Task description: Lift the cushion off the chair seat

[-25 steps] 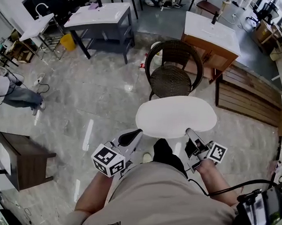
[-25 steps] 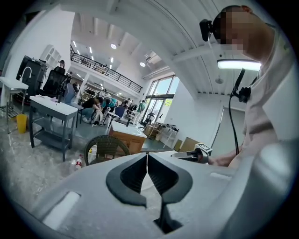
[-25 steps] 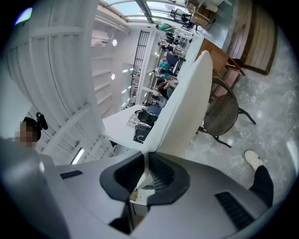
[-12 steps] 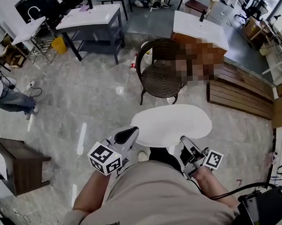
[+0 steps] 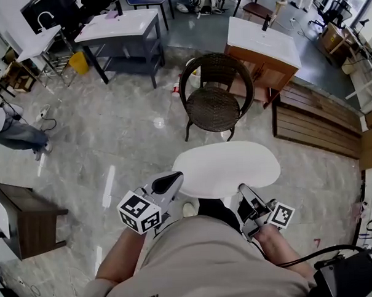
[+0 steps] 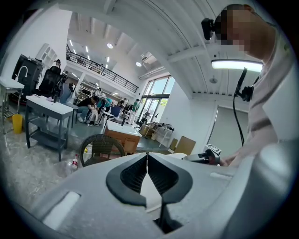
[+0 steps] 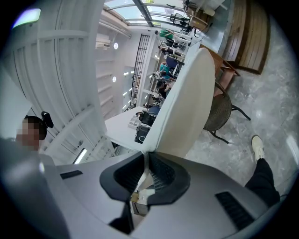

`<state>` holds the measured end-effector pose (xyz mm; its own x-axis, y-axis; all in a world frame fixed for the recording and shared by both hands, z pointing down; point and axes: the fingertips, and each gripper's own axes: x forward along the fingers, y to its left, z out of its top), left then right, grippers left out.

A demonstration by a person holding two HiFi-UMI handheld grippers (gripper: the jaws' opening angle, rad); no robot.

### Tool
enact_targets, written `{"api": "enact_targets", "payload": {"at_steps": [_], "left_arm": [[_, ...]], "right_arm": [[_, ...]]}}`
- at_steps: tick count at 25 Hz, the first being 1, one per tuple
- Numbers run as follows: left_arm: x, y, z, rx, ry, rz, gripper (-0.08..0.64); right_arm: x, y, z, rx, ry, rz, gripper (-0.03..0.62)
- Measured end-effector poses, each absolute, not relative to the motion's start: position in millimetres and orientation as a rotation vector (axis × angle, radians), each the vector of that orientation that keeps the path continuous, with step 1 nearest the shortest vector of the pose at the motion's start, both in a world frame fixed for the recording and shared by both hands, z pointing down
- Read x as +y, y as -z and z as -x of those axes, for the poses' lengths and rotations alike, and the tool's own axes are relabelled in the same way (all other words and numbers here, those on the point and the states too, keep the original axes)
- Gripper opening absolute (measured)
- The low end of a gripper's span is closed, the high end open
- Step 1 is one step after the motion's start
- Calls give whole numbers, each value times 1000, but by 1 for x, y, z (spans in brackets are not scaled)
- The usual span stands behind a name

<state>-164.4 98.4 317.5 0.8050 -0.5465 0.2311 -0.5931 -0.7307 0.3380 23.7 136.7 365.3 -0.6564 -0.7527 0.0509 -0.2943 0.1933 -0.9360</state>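
Cushion (image 5: 227,169): off chair (image 5: 216,106), in mid-air, drawn farther back from seat than a second ago. Pinched at near edge by left fingers (image 5: 169,181) and right fingers (image 5: 244,194), both narrow. Lift seemingly done.

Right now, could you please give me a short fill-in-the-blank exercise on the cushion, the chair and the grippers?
The cushion is ____ in colour.
The wicker chair beyond it has ____ on its seat.
Counting the left gripper and the right gripper, the number of grippers shut on the cushion is ____.
Missing words: white; nothing; two.
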Motion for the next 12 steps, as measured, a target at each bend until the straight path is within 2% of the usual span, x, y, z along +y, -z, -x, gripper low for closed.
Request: {"api": "enact_targets", "payload": {"at_steps": [12], "left_arm": [[89,-312,164,-868,-152,-2613,9]], "right_arm": [[126,-359,-21,2081,1428,953,40]]}}
